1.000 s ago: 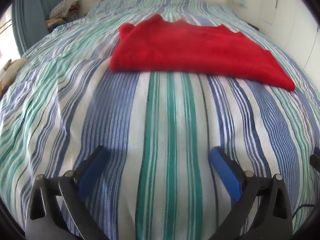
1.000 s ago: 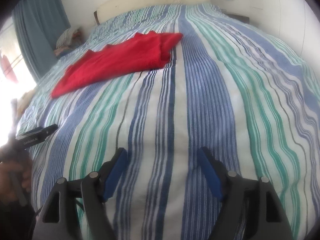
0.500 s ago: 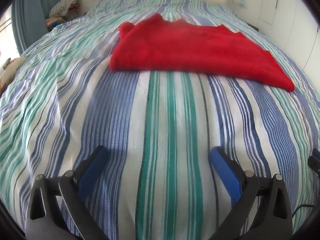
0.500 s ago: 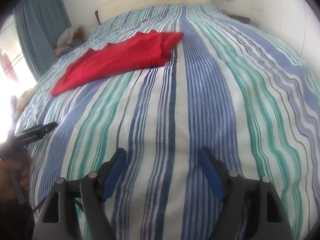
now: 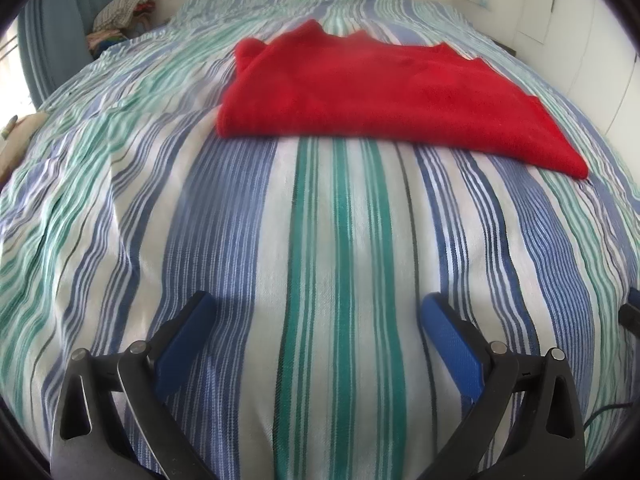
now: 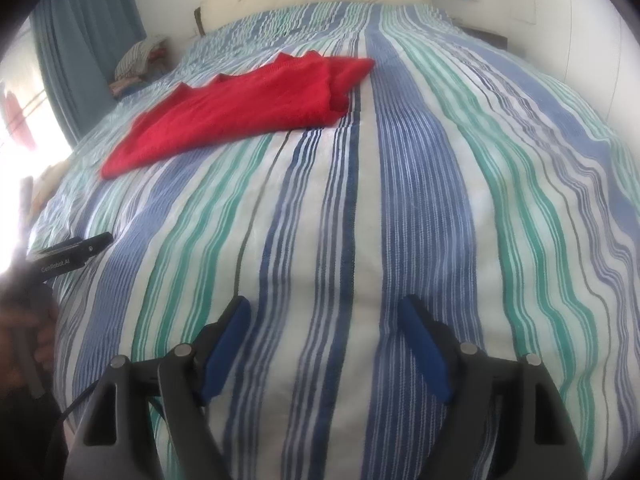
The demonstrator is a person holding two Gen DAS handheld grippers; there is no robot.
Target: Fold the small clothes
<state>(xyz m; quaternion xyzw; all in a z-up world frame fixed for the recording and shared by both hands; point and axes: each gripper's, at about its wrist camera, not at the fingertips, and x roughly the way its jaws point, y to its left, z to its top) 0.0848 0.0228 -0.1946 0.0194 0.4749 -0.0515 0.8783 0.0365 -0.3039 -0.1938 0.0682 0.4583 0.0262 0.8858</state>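
**Daylight from the left, fisheye bend all round**

Both views are bright with daylight. In the right wrist view a window [image 6: 16,128] at the far left blows out to white glare, washing over the hand [image 6: 24,344] there. The left gripper [image 5: 316,304] casts soft shadows on the striped bedspread [image 5: 336,240]. The red garment [image 5: 380,100] looks slightly soft. Stripes bow outward, and dark vignetting rings the corners.

Hand [image 6: 24,344] cut off at left edge; clothes pile [image 5: 122,14] by curtain too blurred to identify.
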